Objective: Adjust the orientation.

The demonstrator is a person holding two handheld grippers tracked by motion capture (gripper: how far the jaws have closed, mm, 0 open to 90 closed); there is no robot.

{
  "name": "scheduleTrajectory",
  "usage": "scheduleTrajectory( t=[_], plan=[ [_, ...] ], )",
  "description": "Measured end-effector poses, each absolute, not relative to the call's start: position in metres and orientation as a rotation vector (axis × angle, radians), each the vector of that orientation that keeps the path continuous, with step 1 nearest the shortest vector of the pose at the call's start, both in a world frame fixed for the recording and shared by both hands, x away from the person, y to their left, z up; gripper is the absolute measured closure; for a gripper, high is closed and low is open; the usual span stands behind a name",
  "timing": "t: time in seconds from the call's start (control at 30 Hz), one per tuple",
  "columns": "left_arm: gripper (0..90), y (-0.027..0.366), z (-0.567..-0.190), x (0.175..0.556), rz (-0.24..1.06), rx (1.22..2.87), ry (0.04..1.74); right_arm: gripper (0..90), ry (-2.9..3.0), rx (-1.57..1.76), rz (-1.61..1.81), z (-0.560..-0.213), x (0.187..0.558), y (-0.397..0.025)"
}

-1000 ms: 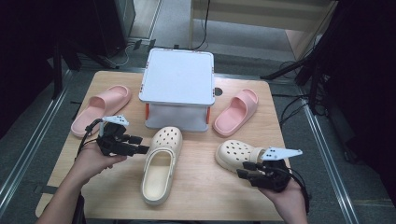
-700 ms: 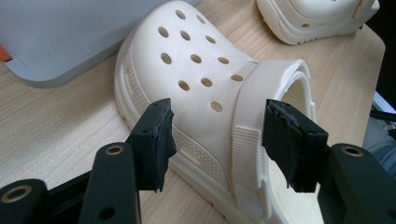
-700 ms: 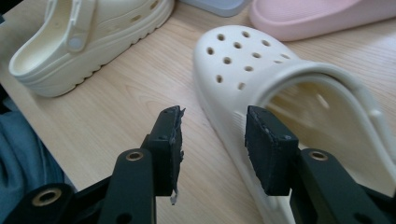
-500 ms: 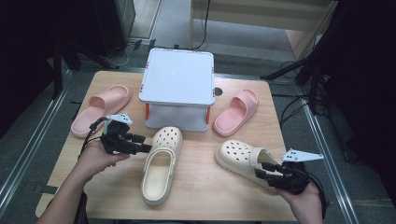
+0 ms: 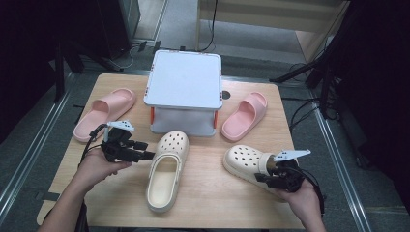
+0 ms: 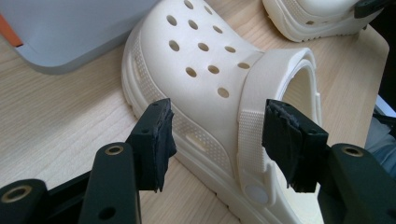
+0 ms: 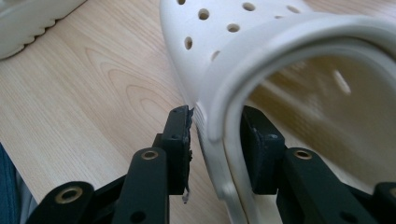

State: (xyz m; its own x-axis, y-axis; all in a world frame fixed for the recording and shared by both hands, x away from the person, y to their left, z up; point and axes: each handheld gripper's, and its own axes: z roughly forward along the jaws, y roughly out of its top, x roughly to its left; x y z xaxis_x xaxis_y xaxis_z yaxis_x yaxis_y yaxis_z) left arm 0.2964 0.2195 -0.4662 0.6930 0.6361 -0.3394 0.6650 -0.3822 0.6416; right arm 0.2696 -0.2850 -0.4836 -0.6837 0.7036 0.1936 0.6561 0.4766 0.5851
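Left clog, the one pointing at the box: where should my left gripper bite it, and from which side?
Take the left clog by its side wall at the heel strap, coming from its outer left side. The left gripper is already open and level there. The wall is thin and upright beside the foot opening, so one jaw can go inside and one outside, as the right gripper does on the right clog.

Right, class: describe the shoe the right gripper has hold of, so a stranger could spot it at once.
Start at the grey box at the back of the wooden table. In front of it lie two cream clogs. It is the clog nearer the right edge, lying slantwise, with the right gripper clamped on its side wall.
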Motion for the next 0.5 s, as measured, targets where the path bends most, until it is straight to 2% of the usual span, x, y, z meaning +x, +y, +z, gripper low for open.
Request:
scheduleTrajectory(
  t=[0.2, 0.5],
  plan=[
    [43.2, 0.225, -0.466, 0.289, -0.030, 2.097, 1.009, 76.1, 2.684, 1.191, 0.993, -0.483, 0.276, -0.278],
    [43.4, 0.231, -0.466, 0.276, -0.008, 2.070, 1.040, 76.9, 2.670, 1.157, 1.080, -0.462, 0.284, -0.256]
  ],
)
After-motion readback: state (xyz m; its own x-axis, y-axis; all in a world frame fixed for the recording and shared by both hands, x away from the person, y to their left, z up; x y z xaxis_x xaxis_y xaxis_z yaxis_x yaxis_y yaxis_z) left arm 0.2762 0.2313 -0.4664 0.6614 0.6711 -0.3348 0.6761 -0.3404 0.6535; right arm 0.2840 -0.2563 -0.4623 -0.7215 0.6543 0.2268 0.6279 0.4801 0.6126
